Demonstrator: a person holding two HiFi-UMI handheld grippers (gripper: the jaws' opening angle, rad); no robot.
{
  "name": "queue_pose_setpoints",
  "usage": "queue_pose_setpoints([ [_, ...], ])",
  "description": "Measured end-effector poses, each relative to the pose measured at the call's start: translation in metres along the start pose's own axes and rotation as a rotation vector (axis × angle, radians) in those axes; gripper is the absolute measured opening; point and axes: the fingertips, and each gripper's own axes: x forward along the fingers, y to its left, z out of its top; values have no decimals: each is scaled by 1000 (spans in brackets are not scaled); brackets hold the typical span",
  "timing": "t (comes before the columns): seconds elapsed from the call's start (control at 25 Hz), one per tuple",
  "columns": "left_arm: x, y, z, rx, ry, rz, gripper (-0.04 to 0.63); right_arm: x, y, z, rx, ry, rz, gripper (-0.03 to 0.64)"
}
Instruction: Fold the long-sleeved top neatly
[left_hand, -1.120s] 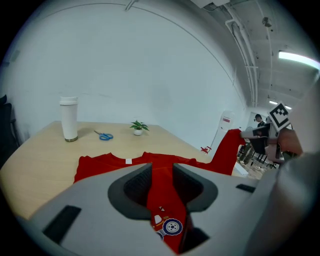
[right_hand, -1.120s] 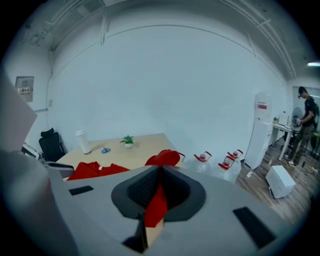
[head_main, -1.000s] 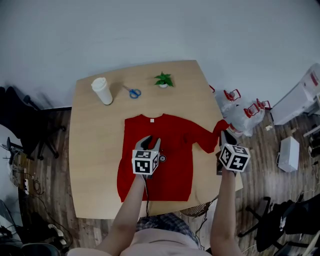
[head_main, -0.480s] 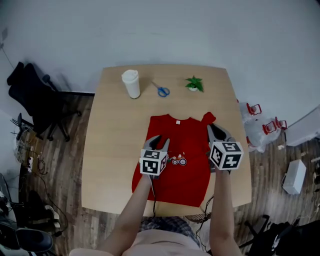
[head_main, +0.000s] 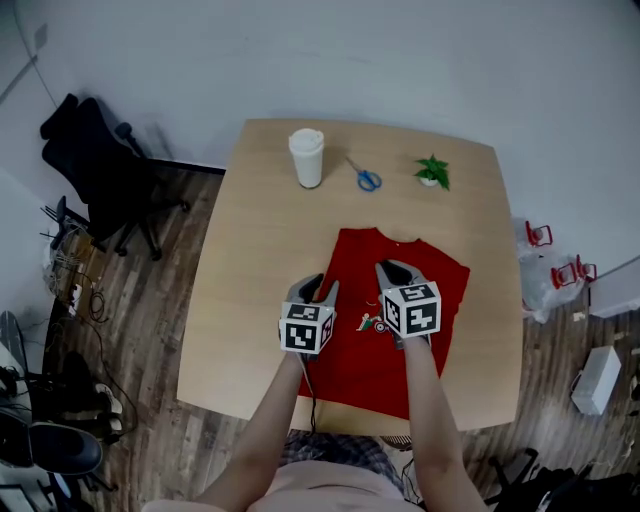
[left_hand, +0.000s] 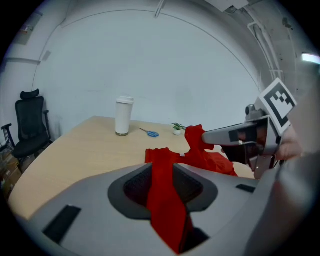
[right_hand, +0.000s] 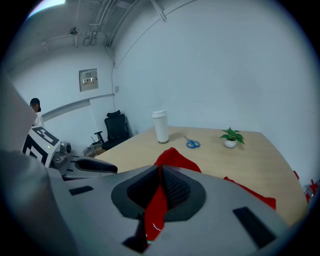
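The red long-sleeved top (head_main: 425, 330) lies flat on the wooden table (head_main: 250, 290), collar toward the far edge. My left gripper (head_main: 316, 289) hovers at the top's left edge, shut on a strip of red fabric (left_hand: 165, 200) that runs between its jaws. My right gripper (head_main: 390, 268) is over the chest, shut on the right sleeve (right_hand: 156, 210). In the left gripper view the right gripper (left_hand: 207, 137) shows with a bunch of red sleeve (left_hand: 196, 142) at its tips. The sleeve's far end is hidden under the grippers in the head view.
A white lidded cup (head_main: 307, 157), blue scissors (head_main: 366, 180) and a small potted plant (head_main: 432, 170) stand along the table's far edge. A black office chair (head_main: 95, 160) stands on the floor to the left. Red-handled bags (head_main: 555, 270) lie to the right.
My right gripper has swung left from beyond the table's right edge, carrying the sleeve over the top's body. The left gripper has shifted toward the top's left edge.
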Motion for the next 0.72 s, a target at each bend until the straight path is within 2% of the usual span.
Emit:
queue_pose_setpoints([
  [0.52,-20,55,-17,-53,12,86,127,87,35,-57,15,170,38,34],
  [0.72,-27,67,-23,-60,19,105,127,96,47,-57,48,164,87,68],
])
